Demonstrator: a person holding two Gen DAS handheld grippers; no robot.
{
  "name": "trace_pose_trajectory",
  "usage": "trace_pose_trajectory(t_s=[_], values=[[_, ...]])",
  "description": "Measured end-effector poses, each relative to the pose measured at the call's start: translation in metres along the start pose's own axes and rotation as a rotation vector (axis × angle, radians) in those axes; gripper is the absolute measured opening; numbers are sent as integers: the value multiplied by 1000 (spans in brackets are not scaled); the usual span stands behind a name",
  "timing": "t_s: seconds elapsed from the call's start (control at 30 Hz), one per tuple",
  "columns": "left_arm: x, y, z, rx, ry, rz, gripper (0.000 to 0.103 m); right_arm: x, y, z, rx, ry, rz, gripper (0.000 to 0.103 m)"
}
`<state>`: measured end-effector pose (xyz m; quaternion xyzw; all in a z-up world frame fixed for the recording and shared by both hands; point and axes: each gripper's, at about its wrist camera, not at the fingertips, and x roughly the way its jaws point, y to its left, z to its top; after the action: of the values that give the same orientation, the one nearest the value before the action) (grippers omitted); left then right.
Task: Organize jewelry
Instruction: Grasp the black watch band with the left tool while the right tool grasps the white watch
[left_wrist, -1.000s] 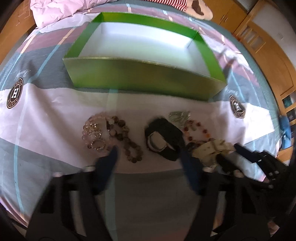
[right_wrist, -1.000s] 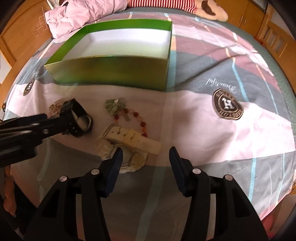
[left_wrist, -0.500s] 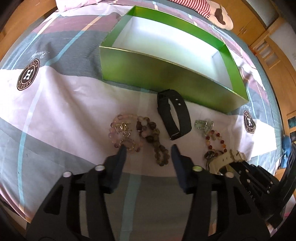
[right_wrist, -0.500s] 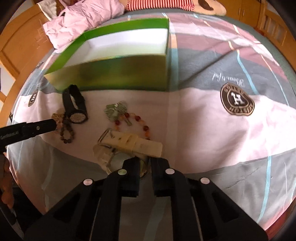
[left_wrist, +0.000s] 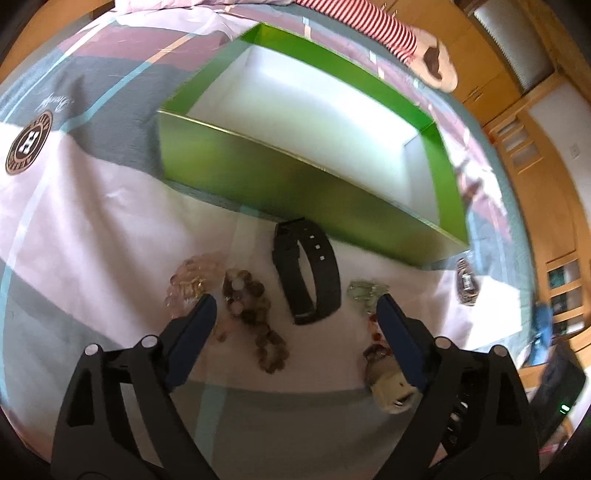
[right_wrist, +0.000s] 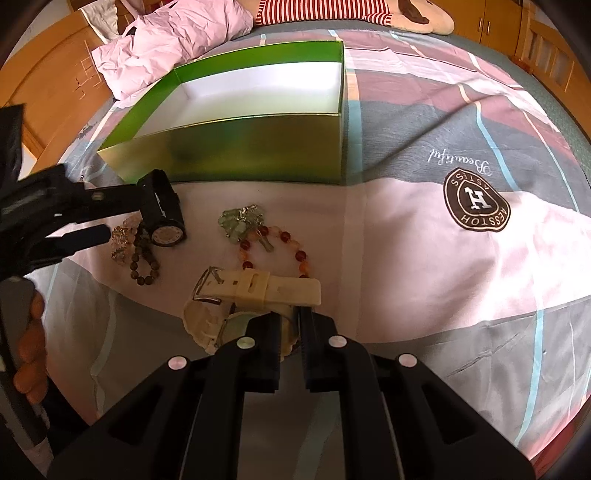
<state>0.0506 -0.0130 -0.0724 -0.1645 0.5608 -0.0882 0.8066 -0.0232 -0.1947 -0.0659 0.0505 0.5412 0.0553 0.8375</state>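
Black plastic, ribbed along the fingertips, is seen clenched on the cream rubber-strapped wristwatch (right_wrist: 236, 302), where a second earlier the right gripper (right_wrist: 290, 325) was held apart above it. The left gripper (left_wrist: 291, 314) has just been opening; its blue-padded fingers (left_wrist: 195, 325) are now spread wide with nothing pressed between them, and the black band wristwatch (left_wrist: 306, 273), formerly between those pads, is now lain on the bedspread (right_wrist: 424, 258) just before the box. From left to right in the right wrist view, a clear and pink bead bracelet (right_wrist: 122, 236), a dark brown bead bracelet (right_wrist: 144, 262), the black watch, a pale green charm cluster (right_wrist: 240, 221) joined to a red and orange bead bracelet (right_wrist: 280, 247), and the cream watch are spread near one another. The shallow green cardboard box (left_wrist: 295, 184), white inside, is seen holding nothing. The cream watch's strap is buckled into a loop, its metal buckle upward, and it rests on the bedspread at the gripper's tips.
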Motion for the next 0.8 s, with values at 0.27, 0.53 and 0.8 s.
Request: trace_pose_trajectory(t_s=[0.27, 0.53, 0.8], values=[[5, 2, -1, 25, 25, 16, 29, -5, -6, -1, 15, -12, -3, 9], [-36, 9, 1, 71, -56, 33, 20, -23, -13, 6, 72, -90, 26, 9], [-50, 19, 4, 24, -94, 6, 50, -17, -13, 7, 92, -80, 18, 9]])
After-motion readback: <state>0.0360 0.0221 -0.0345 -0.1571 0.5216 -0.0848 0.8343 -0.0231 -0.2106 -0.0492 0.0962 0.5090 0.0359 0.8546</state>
